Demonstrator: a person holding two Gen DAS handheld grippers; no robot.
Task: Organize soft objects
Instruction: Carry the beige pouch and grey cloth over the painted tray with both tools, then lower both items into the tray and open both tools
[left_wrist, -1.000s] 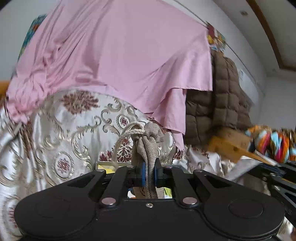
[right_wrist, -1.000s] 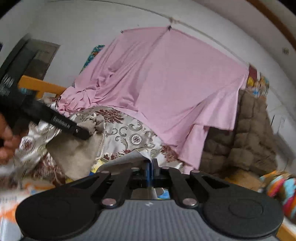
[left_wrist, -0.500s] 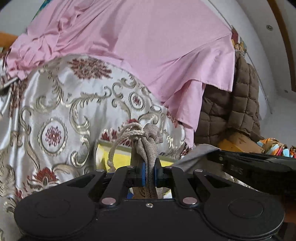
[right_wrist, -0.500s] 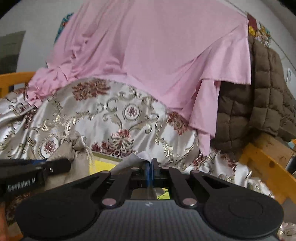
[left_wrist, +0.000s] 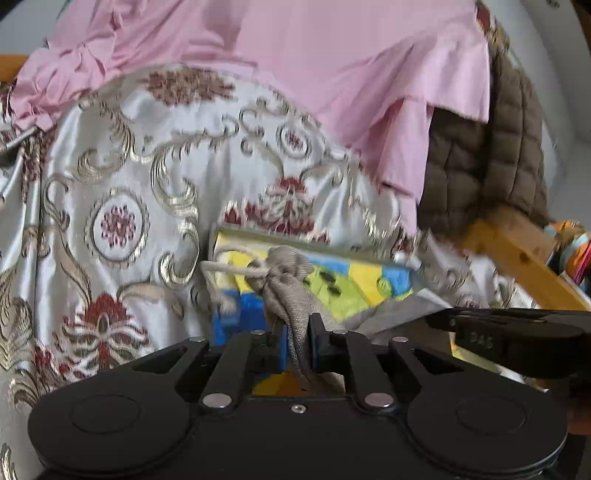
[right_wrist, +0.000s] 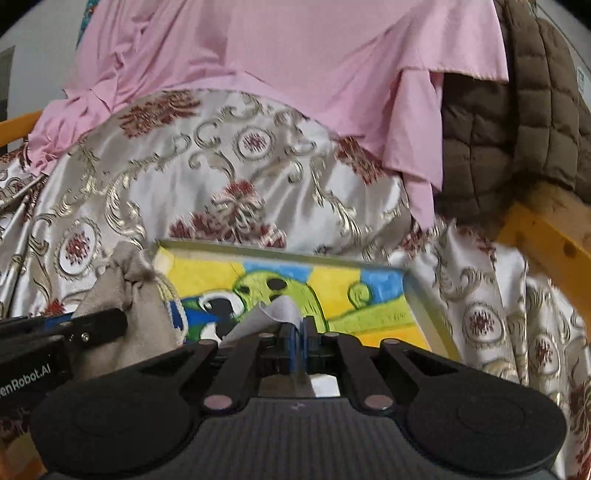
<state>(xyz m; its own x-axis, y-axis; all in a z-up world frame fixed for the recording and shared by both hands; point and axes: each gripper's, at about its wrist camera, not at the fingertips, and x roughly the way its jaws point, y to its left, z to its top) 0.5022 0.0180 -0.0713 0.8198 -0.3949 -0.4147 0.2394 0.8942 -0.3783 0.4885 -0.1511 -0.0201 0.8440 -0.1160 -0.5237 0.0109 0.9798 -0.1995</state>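
Observation:
My left gripper (left_wrist: 297, 332) is shut on the gathered neck of a beige drawstring pouch (left_wrist: 291, 284) with a cream cord, held above a colourful painted tray (left_wrist: 362, 284). The same pouch (right_wrist: 125, 295) shows at the left of the right wrist view, with the left gripper's finger across it. My right gripper (right_wrist: 300, 330) is shut on a thin grey cloth (right_wrist: 273, 314) whose corner curls up just ahead of the fingers, over the tray (right_wrist: 369, 295). The grey cloth also shows in the left wrist view (left_wrist: 399, 314).
A silver brocade cover (left_wrist: 129, 184) with red and gold motifs lies behind the tray. A pink sheet (right_wrist: 295, 55) hangs above it, a brown quilted blanket (right_wrist: 517, 129) at the right. A wooden frame rail (right_wrist: 546, 243) runs at the right edge.
Both grippers have tilted down and moved closer to the painted tray, which now fills more of both views. The pouch and the grey cloth stay gripped.

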